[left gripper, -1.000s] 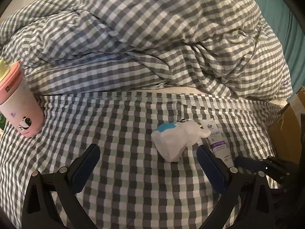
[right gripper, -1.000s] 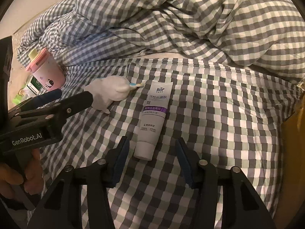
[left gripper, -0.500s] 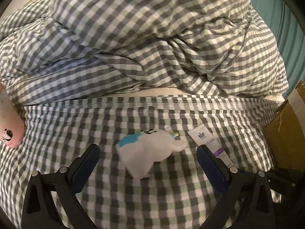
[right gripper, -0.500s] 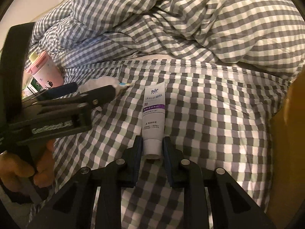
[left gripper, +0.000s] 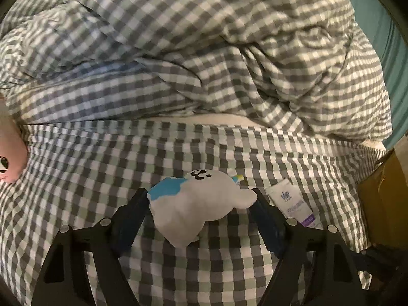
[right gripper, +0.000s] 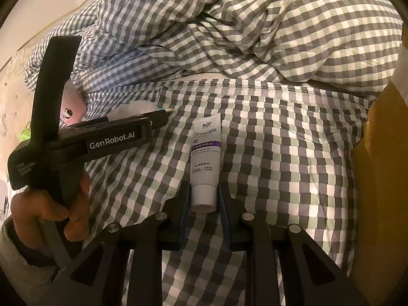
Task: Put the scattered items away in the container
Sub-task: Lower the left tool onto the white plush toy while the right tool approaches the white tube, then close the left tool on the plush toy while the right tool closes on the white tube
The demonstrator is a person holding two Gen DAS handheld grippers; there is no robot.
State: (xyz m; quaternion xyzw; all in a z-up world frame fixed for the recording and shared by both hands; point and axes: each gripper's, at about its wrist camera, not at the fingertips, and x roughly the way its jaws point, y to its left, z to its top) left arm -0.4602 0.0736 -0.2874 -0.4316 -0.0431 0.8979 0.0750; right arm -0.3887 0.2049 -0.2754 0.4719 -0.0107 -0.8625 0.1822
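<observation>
Both tongs straddle their targets on the bed so one squeeze lifts each. Left gripper point(left gripper: 199, 214) has just been closing around the plush point(left gripper: 201, 209). Right gripper point(right gripper: 203, 199) clamps the tube's point(right gripper: 205, 163) cap. Box point(right gripper: 377, 191) waits alongside.

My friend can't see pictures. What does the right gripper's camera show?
The right gripper pinches the cap end of a white toothpaste tube lying on a checked bedsheet. At left, a hand holds the left gripper over a white plush toy.
</observation>
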